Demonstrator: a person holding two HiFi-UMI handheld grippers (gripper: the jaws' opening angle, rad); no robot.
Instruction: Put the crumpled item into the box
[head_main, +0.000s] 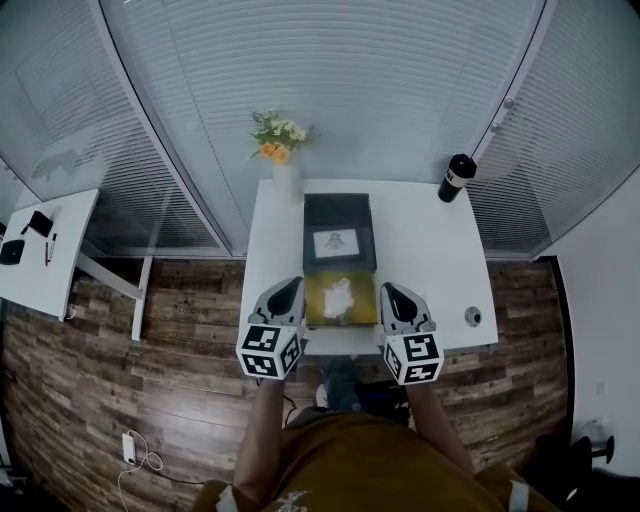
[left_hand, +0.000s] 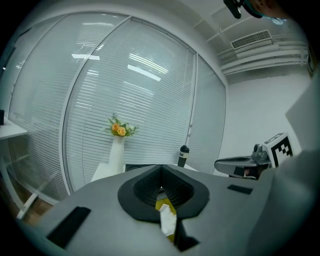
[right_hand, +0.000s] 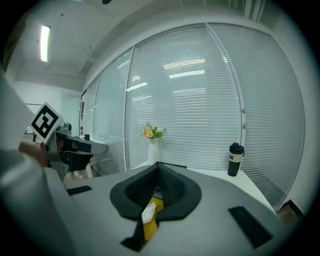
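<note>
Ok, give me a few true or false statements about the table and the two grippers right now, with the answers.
1. The crumpled white item lies on a yellow surface. True.
2. The left gripper is clamped on the crumpled white item. False: its jaws are together on nothing, and the item lies to its right.
3. The vase of flowers stands at the far left corner of the table. True.
4. The black bottle stands right next to the vase of flowers. False: it stands at the far right corner, across the table from the vase.
5. The right gripper is on the other side of the yellow surface from the left gripper. True.
</note>
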